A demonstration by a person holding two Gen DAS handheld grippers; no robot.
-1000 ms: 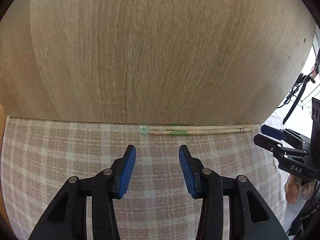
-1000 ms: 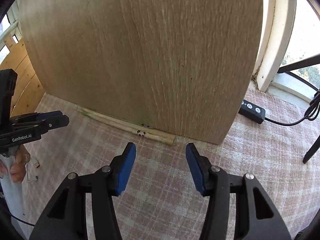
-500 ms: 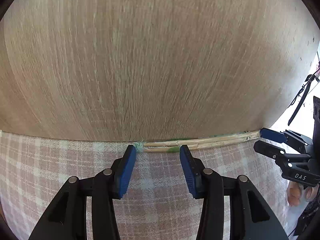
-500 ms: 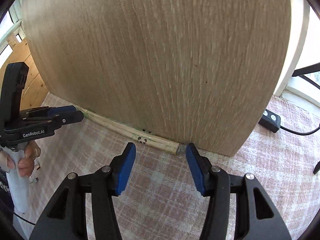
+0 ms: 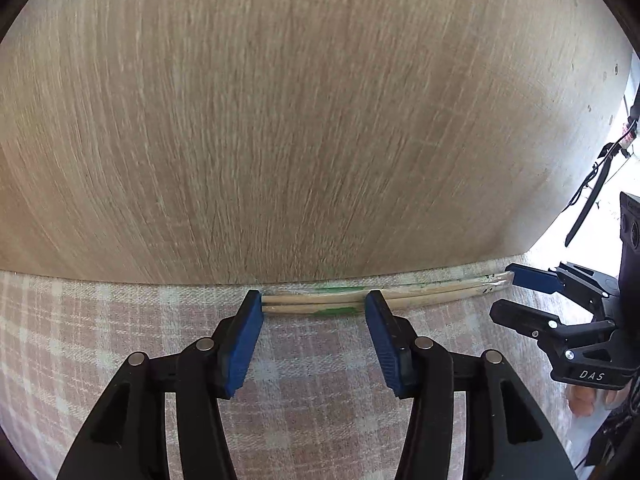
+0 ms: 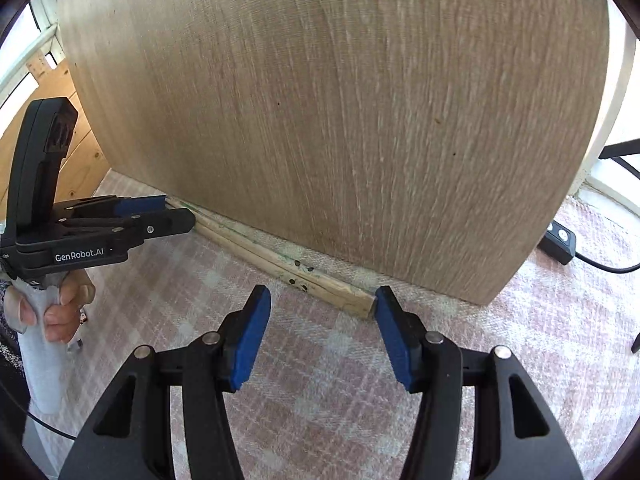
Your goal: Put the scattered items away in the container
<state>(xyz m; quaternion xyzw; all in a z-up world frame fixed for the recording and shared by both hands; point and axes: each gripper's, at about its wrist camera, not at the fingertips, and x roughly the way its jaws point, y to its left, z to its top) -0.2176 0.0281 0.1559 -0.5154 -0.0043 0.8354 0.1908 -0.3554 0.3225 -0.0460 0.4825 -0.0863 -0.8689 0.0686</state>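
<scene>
From the left wrist view, the left gripper (image 5: pixel 314 308) is low over the checked cloth (image 5: pixel 320 400) and its jaws are opening; the thin end of the wrapped chopsticks (image 5: pixel 312 305) lies between the blue fingers (image 5: pixel 244 336), but the pads do not press on it. The chopsticks lie flat on the cloth, right along the foot of the tall wooden board (image 5: pixel 300 120), and run away to the right, where the right gripper (image 5: pixel 516 296) waits at their other end. From the right wrist view, the right gripper (image 6: pixel 323 308) is open too, with the thick end of the chopsticks (image 6: pixel 344 298) between its fingertips and just touching the right finger (image 6: pixel 394 336), not squeezed. The pair runs to the far left along the wooden board (image 6: pixel 340 120), up to the left gripper (image 6: pixel 176 212), which a hand (image 6: pixel 60 304) holds. A black power strip (image 6: pixel 558 240) lies at the far right on the cloth (image 6: pixel 400 420). No container shows in either view. I judge that the chopsticks are light, stiff and thin, and their clear wrapper looks smooth, so they may slip or roll. Because they sit tight against the board, a grip across the pair near one end, with one finger pushed between board and sticks, seems best.
</scene>
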